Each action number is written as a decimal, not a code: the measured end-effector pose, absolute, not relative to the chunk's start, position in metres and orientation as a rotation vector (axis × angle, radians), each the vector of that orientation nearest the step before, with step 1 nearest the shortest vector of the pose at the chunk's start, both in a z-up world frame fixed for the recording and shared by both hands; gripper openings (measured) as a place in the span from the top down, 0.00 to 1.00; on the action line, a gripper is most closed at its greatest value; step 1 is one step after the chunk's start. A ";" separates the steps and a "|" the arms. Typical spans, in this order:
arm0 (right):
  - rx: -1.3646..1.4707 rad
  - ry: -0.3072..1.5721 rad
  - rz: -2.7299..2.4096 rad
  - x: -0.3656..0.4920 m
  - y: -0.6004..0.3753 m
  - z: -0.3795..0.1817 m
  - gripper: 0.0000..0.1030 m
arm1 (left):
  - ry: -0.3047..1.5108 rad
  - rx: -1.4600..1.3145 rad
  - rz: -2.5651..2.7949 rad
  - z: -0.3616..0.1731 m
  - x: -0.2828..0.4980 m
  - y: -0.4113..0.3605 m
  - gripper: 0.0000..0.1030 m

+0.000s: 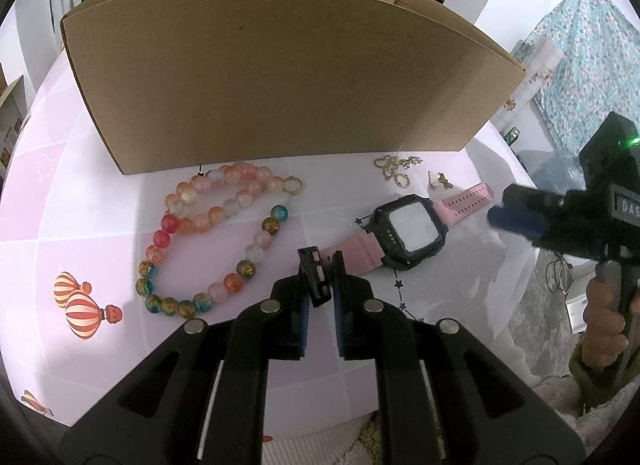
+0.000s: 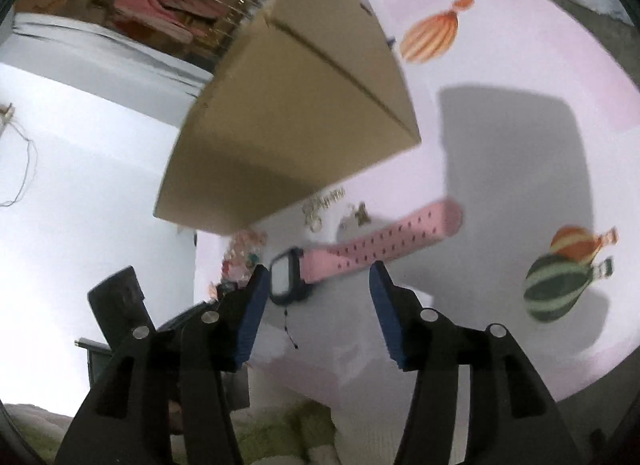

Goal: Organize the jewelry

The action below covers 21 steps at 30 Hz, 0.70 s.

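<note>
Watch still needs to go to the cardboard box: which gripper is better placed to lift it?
Left. The left gripper is already shut on the buckle end of the pink watch, which lies just before the cardboard box. The right gripper is open, holding nothing, near the watch's other strap.

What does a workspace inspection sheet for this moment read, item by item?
Surface: pink tablecloth printed with hot-air balloons.
Job's things: pink watch lying flat; two bead bracelets beside it; gold charms near the cardboard box.
Clutter: nothing seen on the table beyond these.
Grippers: left gripper shut on the watch's buckle end; right gripper open, hovering over the holed strap end, nothing held.
Cables: thin wire at the wall.
Surroundings: patterned fabric, shelving behind the box.
</note>
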State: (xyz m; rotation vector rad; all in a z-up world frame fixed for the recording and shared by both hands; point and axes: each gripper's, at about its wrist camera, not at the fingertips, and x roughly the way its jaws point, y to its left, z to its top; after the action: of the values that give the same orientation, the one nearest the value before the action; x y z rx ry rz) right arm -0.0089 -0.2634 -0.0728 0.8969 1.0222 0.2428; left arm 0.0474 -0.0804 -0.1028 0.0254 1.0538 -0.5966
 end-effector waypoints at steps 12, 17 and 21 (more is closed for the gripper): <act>0.310 1.019 -0.078 0.014 -0.240 -0.058 0.34 | 1.054 0.021 -0.598 -0.102 0.047 -0.075 0.91; 0.265 1.009 -0.010 0.020 -0.232 -0.059 0.23 | 1.054 0.022 -0.599 -0.100 0.046 -0.075 0.91; 0.306 1.019 0.031 0.017 -0.236 -0.057 0.21 | 1.056 0.019 -0.600 -0.099 0.047 -0.073 0.91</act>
State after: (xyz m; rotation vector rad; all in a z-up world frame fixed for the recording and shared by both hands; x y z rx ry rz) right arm 0.0172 -0.2361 -0.0570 0.3059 1.0188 0.0308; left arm 0.0473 -0.0735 -0.0991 0.0188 1.0557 -0.6000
